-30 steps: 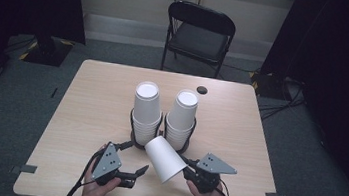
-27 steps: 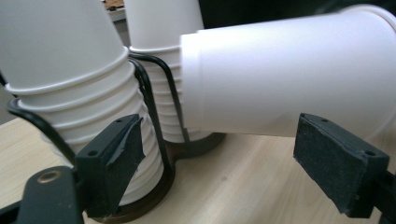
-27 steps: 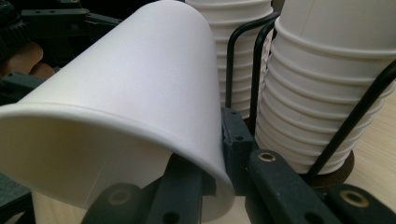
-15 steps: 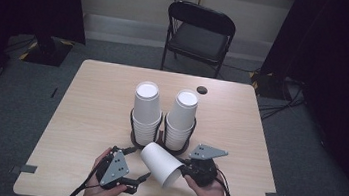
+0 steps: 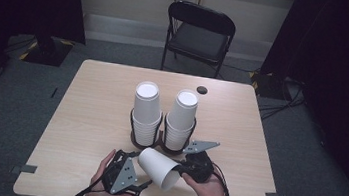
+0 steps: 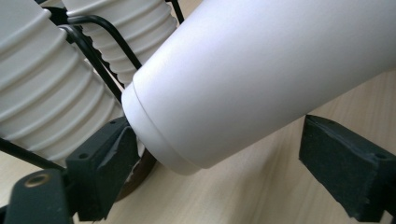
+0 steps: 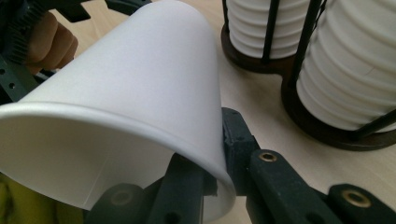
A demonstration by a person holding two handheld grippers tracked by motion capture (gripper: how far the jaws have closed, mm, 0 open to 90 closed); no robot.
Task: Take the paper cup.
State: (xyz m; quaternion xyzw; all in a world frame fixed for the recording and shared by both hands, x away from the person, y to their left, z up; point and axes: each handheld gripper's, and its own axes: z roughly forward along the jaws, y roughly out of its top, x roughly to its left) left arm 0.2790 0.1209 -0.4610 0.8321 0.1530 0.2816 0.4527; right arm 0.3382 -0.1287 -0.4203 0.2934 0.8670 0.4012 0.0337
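Paper cup (image 5: pixel 160 168) lies tilted above the bench's (image 5: pixel 90 113) near edge, its rim pinched by the right tongs (image 7: pixel 219 154); the left tongs (image 6: pixel 210 158), just opening, straddle its base without pressing.

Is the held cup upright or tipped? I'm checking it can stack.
Tipped. The cup lies nearly on its side above the table, rim pinched by the right gripper, base pointing toward the left gripper.
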